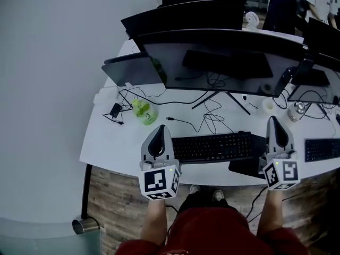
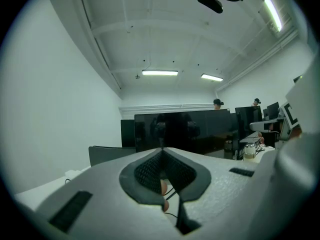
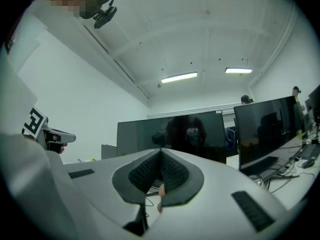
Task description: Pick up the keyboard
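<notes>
Keyboard (image 1: 212,146) lies flat near the front edge of the desk (image 1: 119,137), between the two grippers. Left gripper (image 1: 159,130) and right gripper (image 1: 275,122) sit level at its two ends, jaws pressed together on nothing. Likely lined up for a two-ended lift, with the jaws yet to part.

Grey left gripper (image 1: 159,128) and right gripper (image 1: 274,120) carry black-and-white marker cubes (image 1: 158,182); the clothing (image 1: 212,230) is red.
</notes>
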### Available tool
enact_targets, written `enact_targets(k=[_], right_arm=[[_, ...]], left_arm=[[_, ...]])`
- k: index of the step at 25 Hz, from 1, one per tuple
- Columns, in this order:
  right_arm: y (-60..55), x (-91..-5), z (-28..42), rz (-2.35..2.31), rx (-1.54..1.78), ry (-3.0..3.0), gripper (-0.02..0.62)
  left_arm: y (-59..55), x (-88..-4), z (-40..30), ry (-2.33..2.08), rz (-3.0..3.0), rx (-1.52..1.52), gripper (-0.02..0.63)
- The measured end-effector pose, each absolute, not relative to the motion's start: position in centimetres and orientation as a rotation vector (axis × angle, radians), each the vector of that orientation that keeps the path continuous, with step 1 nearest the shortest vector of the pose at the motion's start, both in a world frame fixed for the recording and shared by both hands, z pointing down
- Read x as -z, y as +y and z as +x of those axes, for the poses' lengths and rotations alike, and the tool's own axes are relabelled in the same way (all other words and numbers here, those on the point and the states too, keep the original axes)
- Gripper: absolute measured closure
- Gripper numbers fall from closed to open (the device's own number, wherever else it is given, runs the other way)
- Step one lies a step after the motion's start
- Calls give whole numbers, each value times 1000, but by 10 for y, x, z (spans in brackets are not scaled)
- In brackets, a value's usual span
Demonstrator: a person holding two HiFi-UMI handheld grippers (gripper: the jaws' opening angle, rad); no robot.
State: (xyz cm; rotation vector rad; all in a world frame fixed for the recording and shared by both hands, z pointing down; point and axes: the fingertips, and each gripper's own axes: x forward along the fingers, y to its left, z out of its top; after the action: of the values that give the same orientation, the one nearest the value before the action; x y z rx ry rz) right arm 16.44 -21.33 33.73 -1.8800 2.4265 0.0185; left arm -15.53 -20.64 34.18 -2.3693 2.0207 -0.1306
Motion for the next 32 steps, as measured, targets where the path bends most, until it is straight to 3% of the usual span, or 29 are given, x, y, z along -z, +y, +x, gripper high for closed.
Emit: enact_targets(k=[19,32], right_arm=[[-247,-331,131,-1993,-82,2407,598],[-256,-439,134,-2077,199,2558,571]], left_arm=[[-253,-353,-204,2021,-2430,94,600],[-252,-450,-208,2066,-2576,360,595]])
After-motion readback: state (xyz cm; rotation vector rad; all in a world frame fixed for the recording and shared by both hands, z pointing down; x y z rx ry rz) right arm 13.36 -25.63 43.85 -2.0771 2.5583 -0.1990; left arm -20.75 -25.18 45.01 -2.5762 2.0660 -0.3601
